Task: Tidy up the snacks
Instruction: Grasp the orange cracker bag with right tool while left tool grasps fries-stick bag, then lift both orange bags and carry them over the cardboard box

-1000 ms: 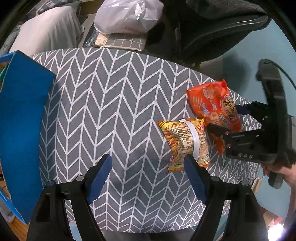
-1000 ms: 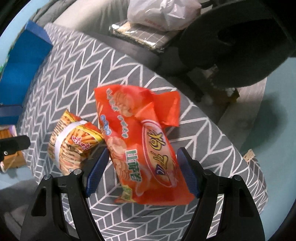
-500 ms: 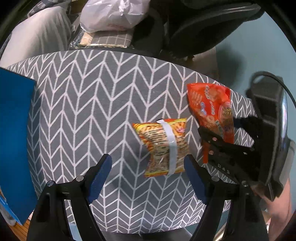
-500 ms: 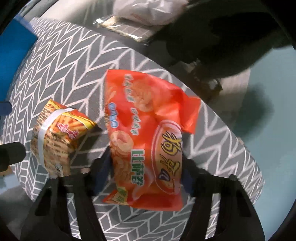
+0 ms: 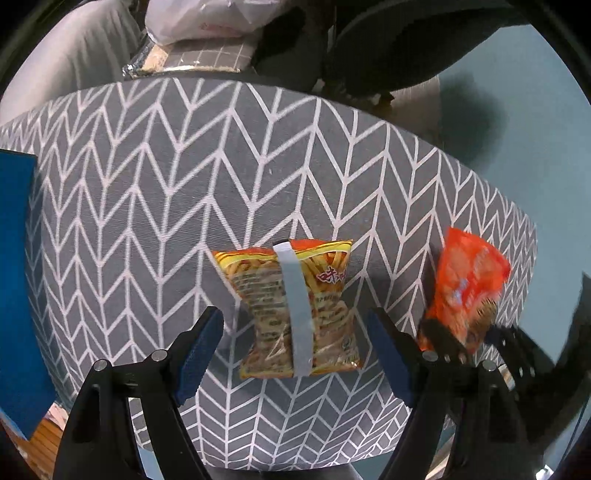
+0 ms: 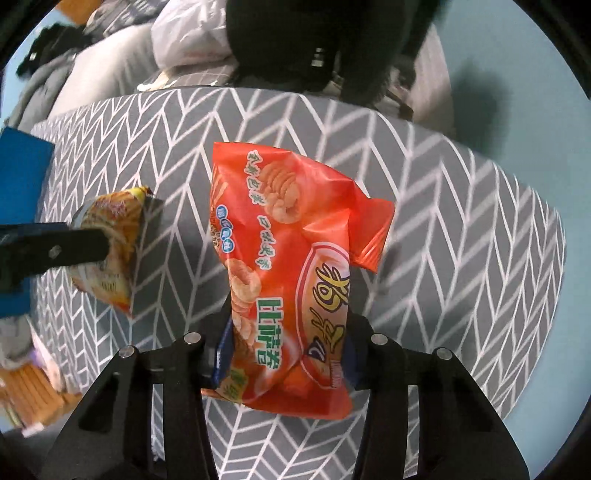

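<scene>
1. The right gripper (image 6: 282, 354) is closed on the lower part of the orange bag (image 6: 291, 266), pinching it from both sides; the bag stands up from the fingers and looks lifted off the table (image 6: 461, 221).
2. The left gripper (image 5: 295, 343) is spread wide and holds nothing; the yellow bag (image 5: 295, 306) lies flat on the table between its fingers.
3. To grip the yellow bag well, the left gripper should probably come down with the fingers either side of the bag's middle and close gently, since a puffy, slippery bag can squirt out or crush.
4. The right should keep its bag clear of the left's path.
5. The table wears a grey herringbone cloth, soft but flat.
6. A blue box (image 5: 16, 277), likely the destination, sits at the left edge; a dark chair (image 5: 424, 40) and a white plastic bag (image 5: 207, 18) lie beyond, over a teal floor.
</scene>
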